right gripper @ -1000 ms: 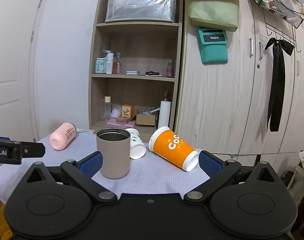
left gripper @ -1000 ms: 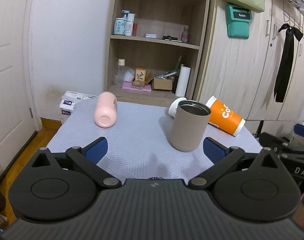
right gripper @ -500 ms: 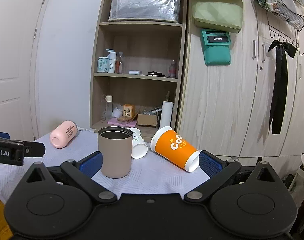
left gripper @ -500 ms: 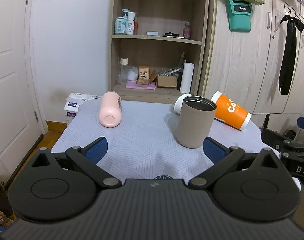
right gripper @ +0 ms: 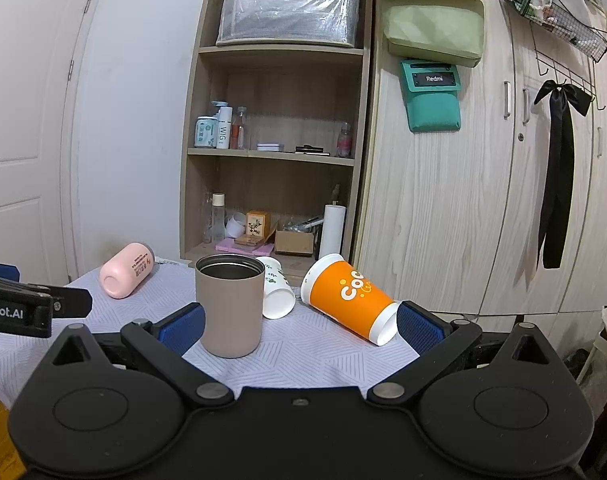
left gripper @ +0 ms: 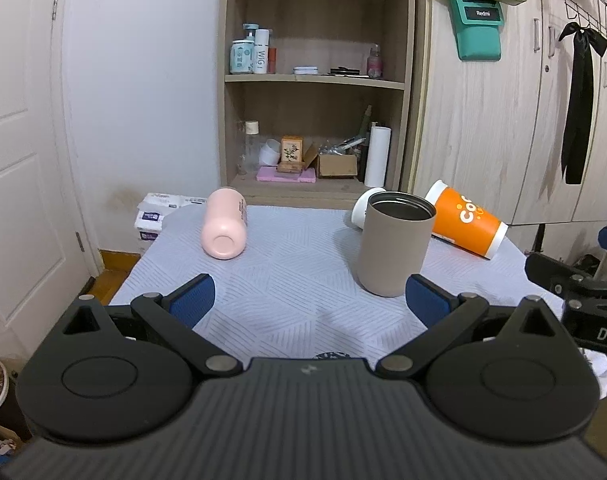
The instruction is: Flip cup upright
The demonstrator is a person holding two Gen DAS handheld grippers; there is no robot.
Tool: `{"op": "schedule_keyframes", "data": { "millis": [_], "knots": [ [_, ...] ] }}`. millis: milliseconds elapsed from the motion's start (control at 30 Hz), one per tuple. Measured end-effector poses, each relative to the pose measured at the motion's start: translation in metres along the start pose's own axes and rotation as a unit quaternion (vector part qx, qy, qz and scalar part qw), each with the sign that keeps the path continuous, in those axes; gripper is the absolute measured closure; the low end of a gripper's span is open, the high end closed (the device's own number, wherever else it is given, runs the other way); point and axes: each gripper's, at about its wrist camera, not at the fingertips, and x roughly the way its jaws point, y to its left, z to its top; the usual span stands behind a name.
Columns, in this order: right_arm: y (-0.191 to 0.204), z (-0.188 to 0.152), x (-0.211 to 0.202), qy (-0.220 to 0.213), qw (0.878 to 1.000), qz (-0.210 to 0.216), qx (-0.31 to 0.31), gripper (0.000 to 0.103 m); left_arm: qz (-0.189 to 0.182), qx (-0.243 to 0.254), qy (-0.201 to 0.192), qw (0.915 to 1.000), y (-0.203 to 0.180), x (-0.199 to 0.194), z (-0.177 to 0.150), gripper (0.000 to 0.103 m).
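A beige tumbler (left gripper: 395,246) stands upright on the table (left gripper: 287,280), its open mouth up and dark inside. Just behind it a white paper cup (right gripper: 277,292) lies on its side, mostly hidden behind the tumbler in the left view. Beside that, toward the cupboard (right gripper: 463,220), an orange cup (right gripper: 349,298) lies on its side, its lettering facing the camera and its white-rimmed end pointing toward the right gripper. Well apart on the other side of the cloth, a pink bottle (left gripper: 224,222) lies flat with its base toward the left camera.

The left gripper (left gripper: 309,300) hovers above the near part of the table, jaws spread wide and holding nothing; the tumbler sits just ahead of its right finger. The right gripper (right gripper: 301,322) is also wide apart and empty, with the tumbler next to its left pad and the orange cup's rim close to its right pad, whether touching I cannot tell. Behind the table a shelf (right gripper: 279,152) holds bottles and boxes
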Motion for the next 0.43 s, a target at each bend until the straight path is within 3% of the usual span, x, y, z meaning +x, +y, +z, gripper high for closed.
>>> {"op": "schedule_keyframes", "data": {
  "millis": [433],
  "knots": [
    [0.0019, -0.0011, -0.0005, 0.0, 1.0, 0.0, -0.003, 0.0, 0.016, 0.004, -0.011, 0.9998, 0.0007, -0.0036, -0.0004, 0.0]
  ]
}}
